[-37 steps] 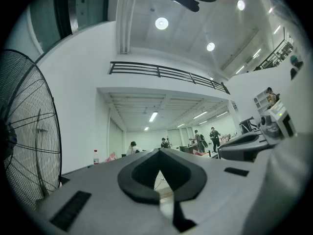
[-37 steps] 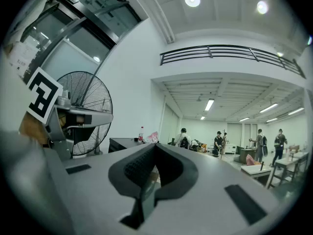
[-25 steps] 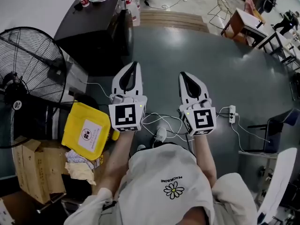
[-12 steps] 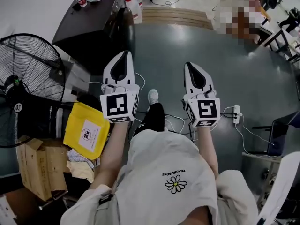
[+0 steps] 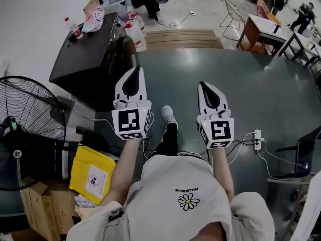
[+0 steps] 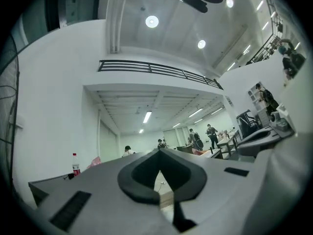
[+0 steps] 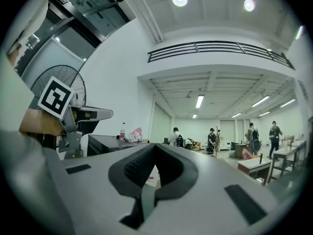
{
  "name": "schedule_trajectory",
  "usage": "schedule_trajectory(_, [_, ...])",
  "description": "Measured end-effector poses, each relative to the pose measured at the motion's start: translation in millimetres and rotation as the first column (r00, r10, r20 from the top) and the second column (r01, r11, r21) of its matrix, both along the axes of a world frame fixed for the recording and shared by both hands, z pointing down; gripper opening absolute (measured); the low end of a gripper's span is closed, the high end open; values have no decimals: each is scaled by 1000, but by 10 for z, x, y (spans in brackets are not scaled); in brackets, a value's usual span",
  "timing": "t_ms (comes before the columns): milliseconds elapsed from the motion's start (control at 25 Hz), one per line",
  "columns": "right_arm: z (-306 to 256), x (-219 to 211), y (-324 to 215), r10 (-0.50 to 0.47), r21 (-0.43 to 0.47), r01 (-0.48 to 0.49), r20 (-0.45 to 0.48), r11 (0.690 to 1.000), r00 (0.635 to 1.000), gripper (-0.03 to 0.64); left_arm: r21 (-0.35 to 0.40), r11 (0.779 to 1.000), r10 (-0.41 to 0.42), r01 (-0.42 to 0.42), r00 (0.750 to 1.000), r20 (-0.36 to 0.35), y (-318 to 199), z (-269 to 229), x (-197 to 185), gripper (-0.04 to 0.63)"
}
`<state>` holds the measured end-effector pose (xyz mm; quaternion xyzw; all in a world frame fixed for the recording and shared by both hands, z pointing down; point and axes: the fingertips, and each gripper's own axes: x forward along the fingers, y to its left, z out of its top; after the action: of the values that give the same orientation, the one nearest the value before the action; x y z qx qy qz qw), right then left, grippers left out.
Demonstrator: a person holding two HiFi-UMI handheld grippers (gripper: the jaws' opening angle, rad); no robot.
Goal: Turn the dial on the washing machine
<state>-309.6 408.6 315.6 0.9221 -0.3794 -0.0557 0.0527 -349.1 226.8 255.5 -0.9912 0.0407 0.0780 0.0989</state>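
No washing machine or dial shows in any view. In the head view my left gripper (image 5: 136, 69) and right gripper (image 5: 202, 84) are held side by side at chest height over the dark grey floor (image 5: 241, 84), both pointing forward. Each has its jaws shut tip to tip with nothing between them. The left gripper view looks past the closed left gripper (image 6: 159, 151) into a large white hall. The right gripper view shows the closed right gripper (image 7: 155, 145), and the left gripper's marker cube (image 7: 58, 98) at its left.
A dark cabinet (image 5: 85, 49) with a bottle and clutter stands ahead on the left. A standing fan (image 5: 25, 129), a yellow bag (image 5: 93, 172) and a cardboard box (image 5: 40, 205) sit at the left. A power strip (image 5: 258, 139) with cables lies at the right. A wooden step (image 5: 180, 36) and desks (image 5: 261, 26) lie beyond.
The person has stepped forward: the fan, yellow bag and cables slid down and back in the view, and the cabinet came closer. Both grippers stayed shut and level.
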Motion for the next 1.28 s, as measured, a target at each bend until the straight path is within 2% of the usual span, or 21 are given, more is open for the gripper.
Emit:
schedule_trajectory(160, [233, 483, -384, -38, -51, 40, 37, 998, 999, 3, -43, 999, -10, 11, 999, 34, -310, 246, 542, -2])
schedule_trajectory(400, [81, 1531, -1357, -148, -119, 152, 44, 981, 988, 3, -82, 995, -48, 54, 996, 69, -1025, 214, 1599, -2])
schedule_trajectory(560, [-143, 2224, -2185, -253, -156, 250, 1, 955, 967, 3, -101, 989, -104, 109, 993, 60, -1678, 99, 2267, -2])
schedule_trajectory(680, [-239, 2671, -2753, -323, -173, 317, -6, 932, 946, 3, -124, 978, -166, 169, 985, 40, -2166, 31, 2632, -2])
schedule_trajectory(880, [-341, 3129, -3514, -420, -194, 411, -7, 891, 908, 3, -161, 949, -269, 269, 963, 27, -2831, -14, 2957, -2])
schedule_trajectory(1040, [-317, 3230, -3954, -480, -212, 471, 11, 856, 877, 3, -193, 922, -334, 336, 942, 45, -3212, 86, 2955, -2])
schedule_trajectory(1160, [-320, 3261, -4220, -531, -138, 535, 63, 834, 845, 3, -197, 903, -380, 383, 923, 52, -3422, 127, 2875, -2])
schedule_trajectory(1280, [-376, 3290, -4436, -594, -86, 596, 51, 799, 803, 3, -181, 877, -446, 445, 894, 37, -3589, 91, 2798, -2])
